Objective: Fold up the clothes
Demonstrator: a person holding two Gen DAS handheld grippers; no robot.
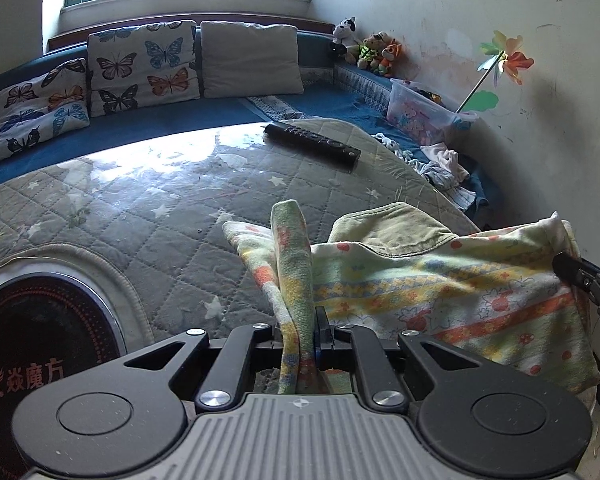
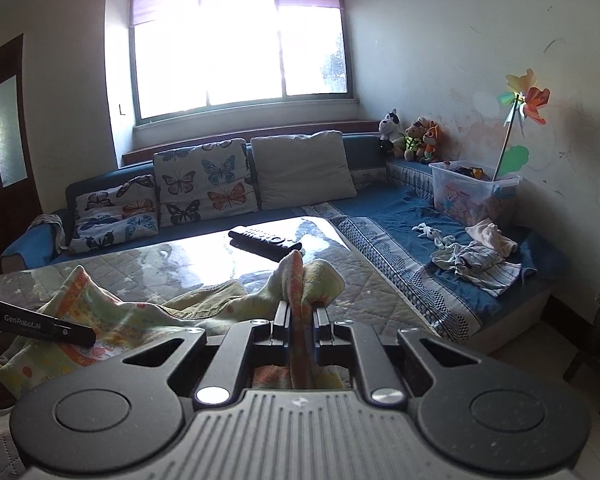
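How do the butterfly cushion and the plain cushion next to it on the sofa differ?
The butterfly cushion is covered in coloured butterfly prints; the plain cushion is a single pale beige with no pattern. The butterfly cushion sits to the left in the right wrist view, the plain cushion to its right, nearer the sofa's corner. Both lean upright against the blue sofa back under the window, side by side.

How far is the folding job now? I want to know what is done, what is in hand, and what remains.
Done: no folded piece is visible. In hand: the left gripper and the right gripper are each shut on an edge of the patterned garment, which sags between them over the quilted table, not flat. Left: fold this one, then probably the loose clothes on the sofa.
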